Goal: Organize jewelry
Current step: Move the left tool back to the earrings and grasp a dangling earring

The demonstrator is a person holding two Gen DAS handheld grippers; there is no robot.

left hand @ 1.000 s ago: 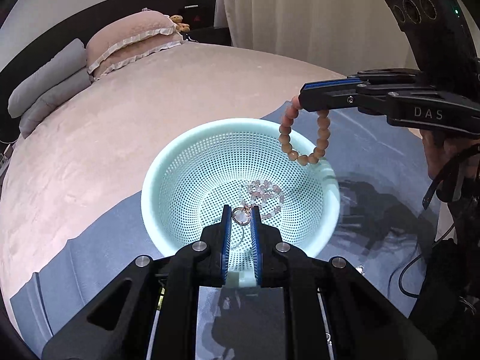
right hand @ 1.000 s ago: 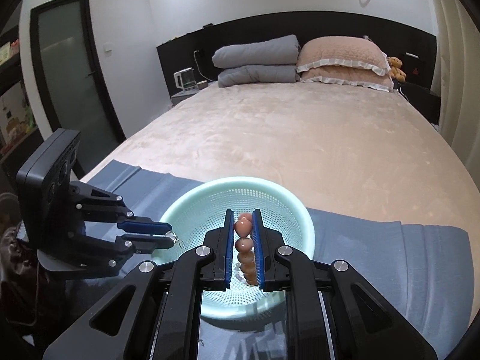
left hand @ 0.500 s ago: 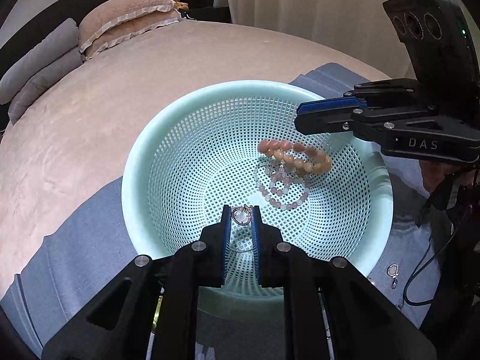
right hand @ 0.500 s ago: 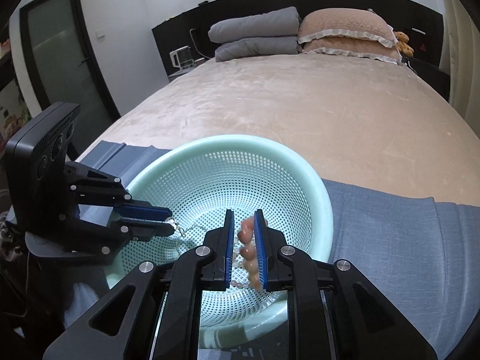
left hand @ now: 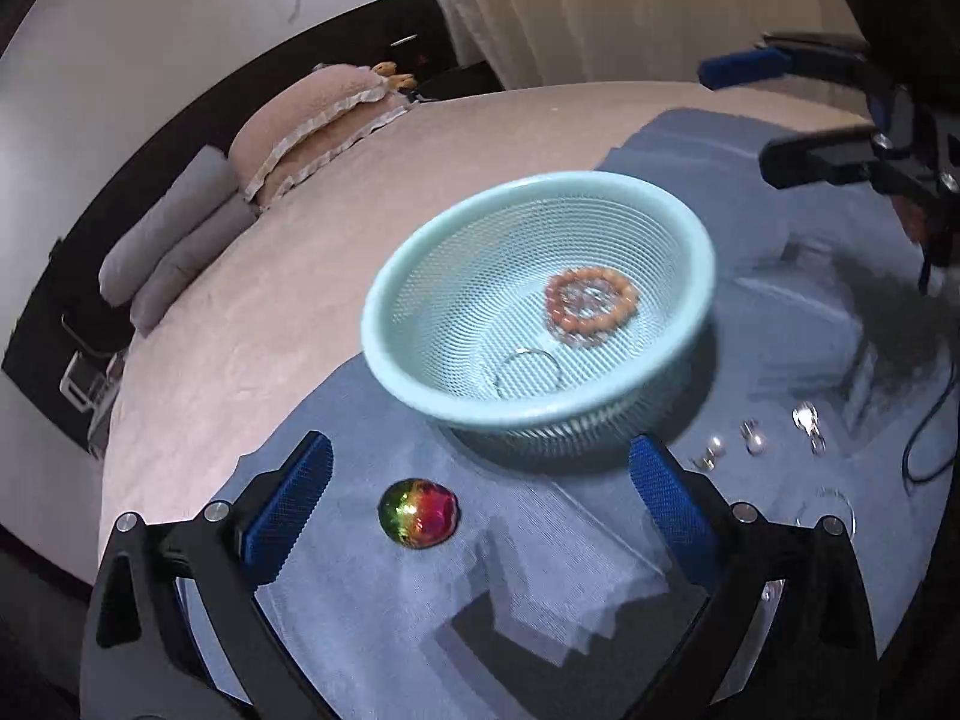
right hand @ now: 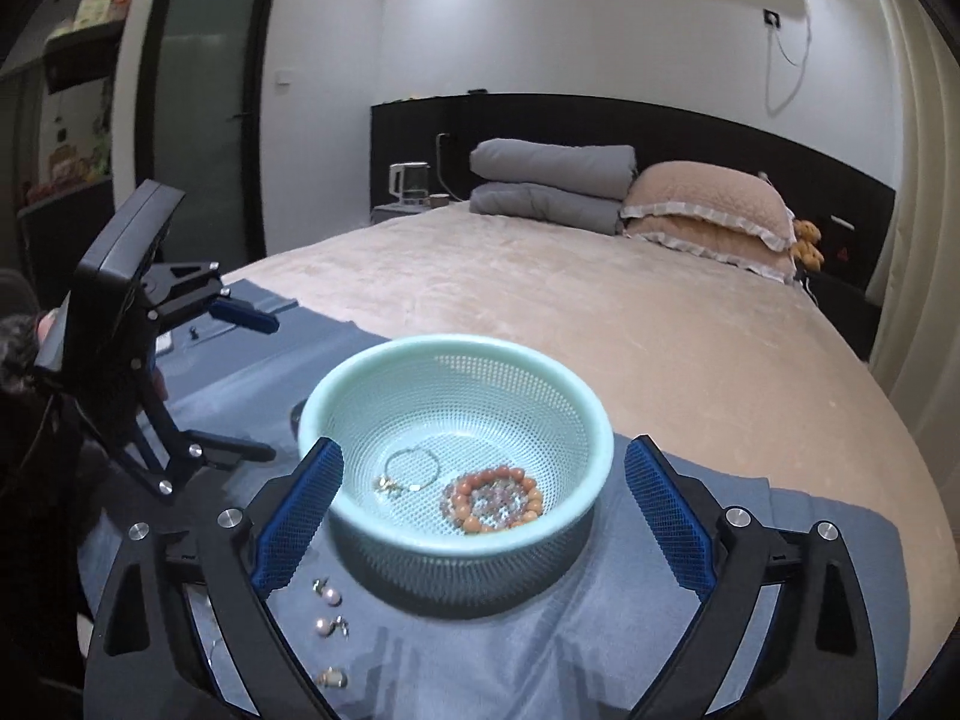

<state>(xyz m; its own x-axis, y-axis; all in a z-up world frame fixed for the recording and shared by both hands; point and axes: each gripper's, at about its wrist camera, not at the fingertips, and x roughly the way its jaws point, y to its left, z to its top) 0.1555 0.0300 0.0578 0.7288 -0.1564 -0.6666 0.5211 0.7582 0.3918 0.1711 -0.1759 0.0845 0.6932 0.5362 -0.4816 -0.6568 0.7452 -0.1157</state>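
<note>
A mint perforated basket (left hand: 420, 276) (right hand: 576, 402) stands on a blue cloth (left hand: 540, 570) (right hand: 780, 540) on the bed. In it lie an orange bead bracelet (left hand: 591, 303) (right hand: 495, 498), a pale bead bracelet inside that ring, and a thin gold chain bracelet (left hand: 528, 367) (right hand: 411, 468). My left gripper (left hand: 480, 507) is open and empty, pulled back from the basket. My right gripper (right hand: 483, 513) is open and empty, its fingers either side of the basket's near wall. Pearl earrings (left hand: 735, 447) (right hand: 330, 612) lie on the cloth.
An iridescent red-green ball (left hand: 419, 513) lies on the cloth between my left fingers. A clear ring (left hand: 825, 504) lies near the earrings. Pillows (right hand: 708, 210) and folded grey bedding (right hand: 552, 177) sit at the headboard. Curtains hang at the right.
Both grippers opened and pulled back. The orange bead bracelet dropped from the right gripper and the gold chain from the left; both now lie in the basket.
</note>
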